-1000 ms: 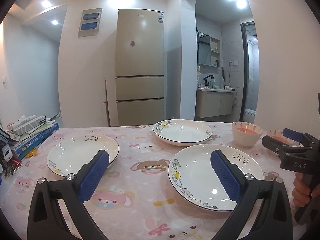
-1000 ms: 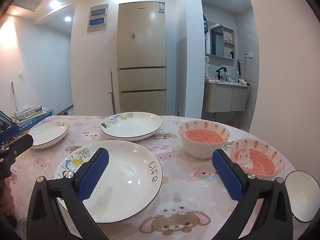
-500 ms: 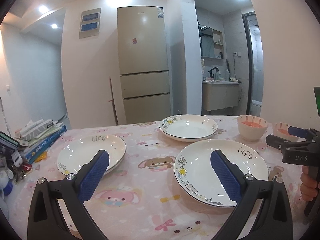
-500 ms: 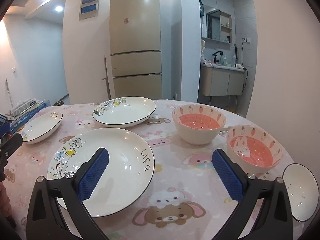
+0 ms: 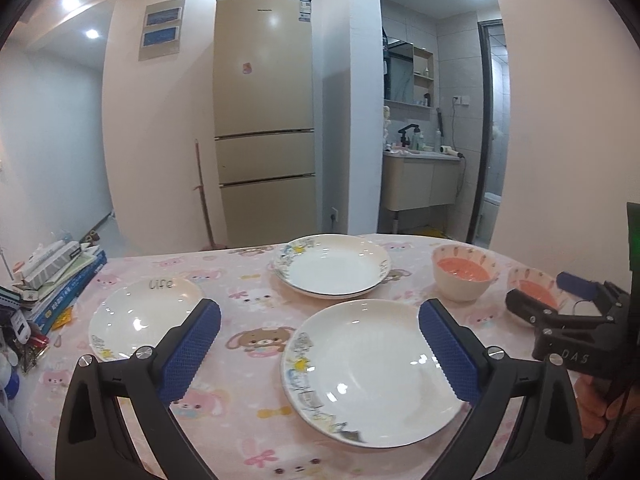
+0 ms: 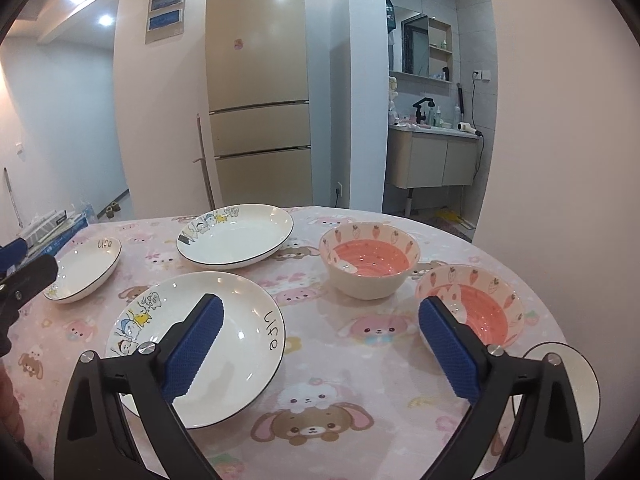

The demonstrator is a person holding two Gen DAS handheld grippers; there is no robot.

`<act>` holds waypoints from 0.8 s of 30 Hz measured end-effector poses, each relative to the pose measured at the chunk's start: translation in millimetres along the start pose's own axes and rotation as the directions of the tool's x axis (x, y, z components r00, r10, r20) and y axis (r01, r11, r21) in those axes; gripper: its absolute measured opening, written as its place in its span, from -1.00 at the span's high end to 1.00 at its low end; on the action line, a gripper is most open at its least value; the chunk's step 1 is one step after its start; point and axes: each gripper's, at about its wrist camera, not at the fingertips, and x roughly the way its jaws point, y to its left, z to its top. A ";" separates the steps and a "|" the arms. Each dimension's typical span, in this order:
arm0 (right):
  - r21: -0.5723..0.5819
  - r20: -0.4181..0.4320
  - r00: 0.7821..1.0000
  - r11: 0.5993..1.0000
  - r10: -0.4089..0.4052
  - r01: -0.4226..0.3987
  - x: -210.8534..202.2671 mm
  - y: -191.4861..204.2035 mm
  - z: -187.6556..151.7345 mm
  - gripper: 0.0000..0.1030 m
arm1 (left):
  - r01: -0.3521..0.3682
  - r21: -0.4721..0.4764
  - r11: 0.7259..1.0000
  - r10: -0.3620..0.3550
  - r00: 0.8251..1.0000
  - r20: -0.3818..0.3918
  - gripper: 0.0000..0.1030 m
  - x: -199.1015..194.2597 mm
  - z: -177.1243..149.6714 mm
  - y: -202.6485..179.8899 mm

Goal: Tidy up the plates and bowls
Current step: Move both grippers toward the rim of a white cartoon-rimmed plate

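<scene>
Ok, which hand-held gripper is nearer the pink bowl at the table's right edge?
Right. The right hand-held gripper hovers open just short of the pink bowl, its right finger overlapping the rim in its view. The left hand-held gripper sits farther left, over the near plate.

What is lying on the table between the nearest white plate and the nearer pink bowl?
Nothing: in the right wrist view, only bare cartoon tablecloth lies between the nearest white plate and the nearer pink bowl.
</scene>
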 end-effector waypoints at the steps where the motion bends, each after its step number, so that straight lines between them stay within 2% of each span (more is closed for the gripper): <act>1: 0.007 -0.005 1.000 1.000 0.005 -0.005 -0.9 -3.8 0.1 -0.87 | 0.009 0.002 1.000 -0.009 1.000 -0.003 -0.96 0.7 1.9 -5.8; 6: 0.023 -0.032 0.999 1.000 0.019 -0.018 -3.5 -24.4 3.5 -0.79 | 0.042 0.015 0.999 -0.041 0.998 -0.044 -0.96 10.9 10.3 -33.9; 11: 0.110 -0.072 0.996 0.993 0.057 -0.049 -9.9 -78.8 27.4 -0.75 | 0.128 -0.023 0.991 -0.130 0.983 -0.130 -0.88 32.3 28.4 -60.8; 15: 0.182 -0.114 0.993 0.983 0.031 -0.010 -16.1 -133.7 44.0 -0.71 | 0.165 -0.028 0.986 -0.167 0.972 -0.162 -0.84 45.8 38.5 -90.0; 18: 0.206 -0.148 0.989 0.977 -0.019 0.050 -17.9 -165.7 44.5 -0.65 | 0.215 -0.015 0.976 -0.213 0.953 -0.215 -0.75 59.0 38.3 -119.3; 20: 0.212 -0.164 0.986 0.975 -0.028 0.063 -19.2 -178.7 41.1 -0.62 | 0.241 -0.016 0.970 -0.238 0.941 -0.241 -0.73 66.7 36.4 -132.2; 24: 0.244 -0.190 0.981 0.967 -0.031 0.078 -23.1 -193.9 26.6 -0.57 | 0.270 0.003 0.963 -0.259 0.928 -0.268 -0.67 73.8 30.5 -156.4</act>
